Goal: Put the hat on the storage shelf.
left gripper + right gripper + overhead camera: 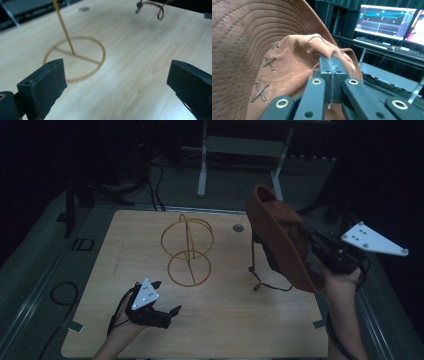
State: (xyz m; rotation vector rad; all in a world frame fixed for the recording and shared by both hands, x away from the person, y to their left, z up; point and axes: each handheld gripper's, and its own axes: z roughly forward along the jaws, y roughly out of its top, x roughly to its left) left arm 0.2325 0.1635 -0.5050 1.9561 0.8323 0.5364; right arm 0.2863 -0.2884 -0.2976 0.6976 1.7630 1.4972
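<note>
A brown suede hat with a wide stitched brim hangs tilted above the table's right side. My right gripper is shut on a fold of its crown, the jaws of that gripper pinched together on the fabric. The hat's chin cord dangles down to the tabletop. A golden wire stand made of rings on a post stands at the table's middle, with nothing on it. My left gripper rests low near the front left, open and empty. Its jaws point at the stand's base ring.
The wooden table has a round cable hole behind the stand. A white desk frame stands beyond the table, and cables lie on the floor at left. Lit monitors glow past the hat.
</note>
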